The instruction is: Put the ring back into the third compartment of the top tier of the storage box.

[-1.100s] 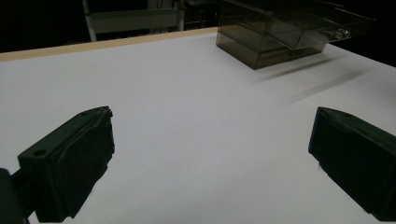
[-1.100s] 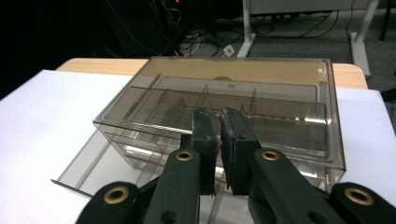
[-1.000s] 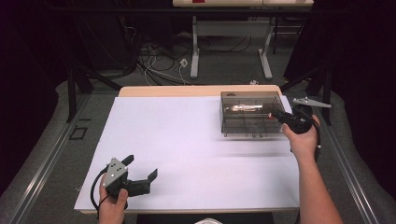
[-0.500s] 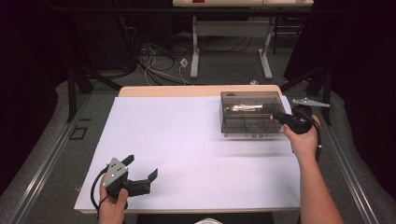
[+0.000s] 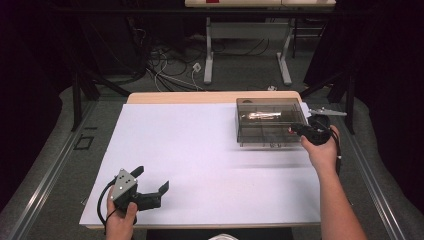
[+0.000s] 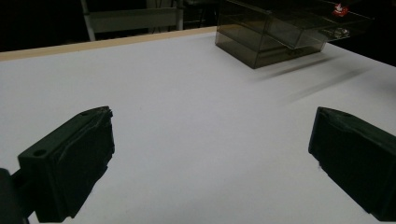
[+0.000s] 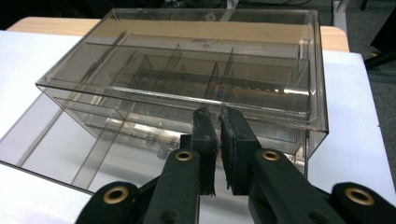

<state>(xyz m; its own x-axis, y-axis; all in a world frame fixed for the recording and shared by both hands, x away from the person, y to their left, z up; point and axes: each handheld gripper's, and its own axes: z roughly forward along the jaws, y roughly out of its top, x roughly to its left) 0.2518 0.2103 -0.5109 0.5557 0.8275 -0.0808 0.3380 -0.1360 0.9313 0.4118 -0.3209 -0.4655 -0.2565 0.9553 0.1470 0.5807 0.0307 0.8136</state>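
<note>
Right claw (image 7: pixel 218 122) nearly shut, nothing visibly gripped, at the smoked drawer box (image 5: pixel 270 122) front; box at its 12 o'clock, long axis crosswise; left claw (image 5: pixel 150 182) wide open, empty, well apart.

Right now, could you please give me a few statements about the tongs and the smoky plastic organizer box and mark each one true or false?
1. The left tongs are wide open. True.
2. The right tongs are wide open. False: their jaws are nearly closed at the smoky plastic organizer box; whether they pinch anything is unclear.
3. The box sits at the table's near left corner. False: far right.
4. The box has dividers inside. True.
5. The left tongs hold a cup. False: they are empty, over the white table.
</note>
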